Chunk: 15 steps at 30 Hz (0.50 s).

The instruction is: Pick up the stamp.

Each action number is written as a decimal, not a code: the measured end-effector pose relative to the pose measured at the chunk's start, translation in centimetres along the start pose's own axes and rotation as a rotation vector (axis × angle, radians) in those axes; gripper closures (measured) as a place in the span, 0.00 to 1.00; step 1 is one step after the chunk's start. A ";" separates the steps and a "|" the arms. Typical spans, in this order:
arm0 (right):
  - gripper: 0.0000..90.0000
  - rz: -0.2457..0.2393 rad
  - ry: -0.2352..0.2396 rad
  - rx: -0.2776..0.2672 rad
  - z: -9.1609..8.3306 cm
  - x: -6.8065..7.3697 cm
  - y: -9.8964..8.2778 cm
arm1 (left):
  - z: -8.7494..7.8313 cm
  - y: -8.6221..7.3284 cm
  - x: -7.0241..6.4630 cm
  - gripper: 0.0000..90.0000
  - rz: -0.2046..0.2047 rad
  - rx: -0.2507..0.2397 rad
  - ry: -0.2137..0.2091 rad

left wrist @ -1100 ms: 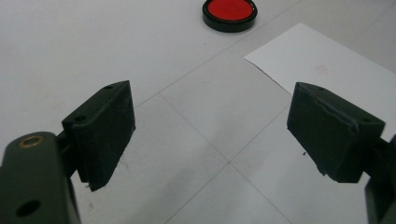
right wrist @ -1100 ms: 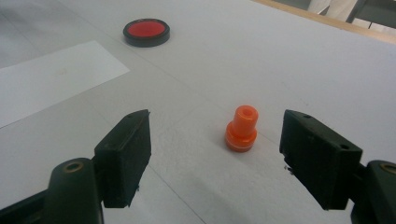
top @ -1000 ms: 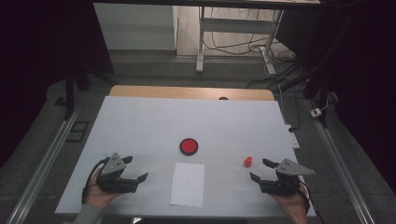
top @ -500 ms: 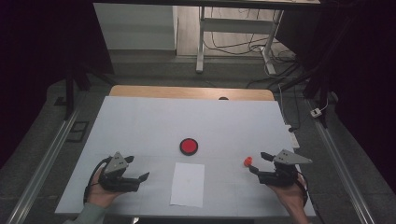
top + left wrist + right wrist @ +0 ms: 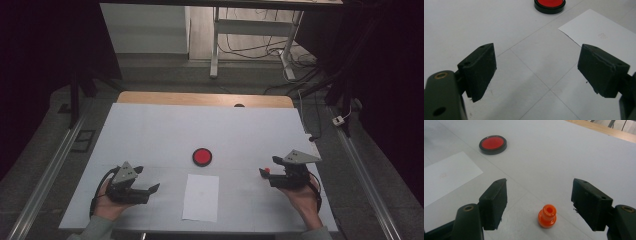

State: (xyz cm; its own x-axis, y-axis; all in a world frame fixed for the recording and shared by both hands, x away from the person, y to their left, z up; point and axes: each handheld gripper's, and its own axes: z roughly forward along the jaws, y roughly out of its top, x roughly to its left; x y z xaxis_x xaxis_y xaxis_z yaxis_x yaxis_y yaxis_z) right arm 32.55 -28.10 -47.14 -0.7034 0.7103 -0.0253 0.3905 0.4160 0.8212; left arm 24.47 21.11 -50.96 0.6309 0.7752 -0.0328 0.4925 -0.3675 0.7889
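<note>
A small orange knob-shaped piece (image 5: pixel 547 216) stands upright on the white table (image 5: pixel 165 135), low between the jaws of my right gripper (image 5: pixel 542 203). Those jaws are open and have just been closing a little; the pads do not touch the piece. In the high view the right gripper (image 5: pixel 267 166) is at the table's right front with the orange piece (image 5: pixel 267 170) at its tips. My left gripper (image 5: pixel 149 178) rests at the left front, open with nothing between its jaws (image 5: pixel 541 72).
A red disc with a black rim (image 5: pixel 202 156) lies mid-table. A white sheet of paper (image 5: pixel 201 197) lies just in front of it, between the two hands. A wooden strip (image 5: pixel 200 98) borders the table's far edge.
The right hand has moved forward and slightly left, bringing its jaws around the orange piece. The left hand has stayed in place.
</note>
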 end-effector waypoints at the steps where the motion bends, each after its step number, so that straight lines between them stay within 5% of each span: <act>1: 0.33 0.001 -0.001 0.006 0.4 -0.1 0.0 | 0.0 0.0 0.0 0.17 -0.001 0.001 -0.001; 15: 0.43 0.013 -0.045 0.073 2.3 -1.0 -1.8 | 0.2 0.0 0.0 0.17 0.003 0.011 -0.003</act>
State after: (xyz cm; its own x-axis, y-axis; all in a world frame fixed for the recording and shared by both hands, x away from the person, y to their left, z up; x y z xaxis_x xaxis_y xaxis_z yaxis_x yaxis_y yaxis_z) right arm 33.95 -28.21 -49.91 -0.6714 0.7399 -0.0423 0.4423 0.4459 0.7782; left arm 24.55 21.00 -51.04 0.6344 0.7724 -0.0322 0.4971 -0.3757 0.7822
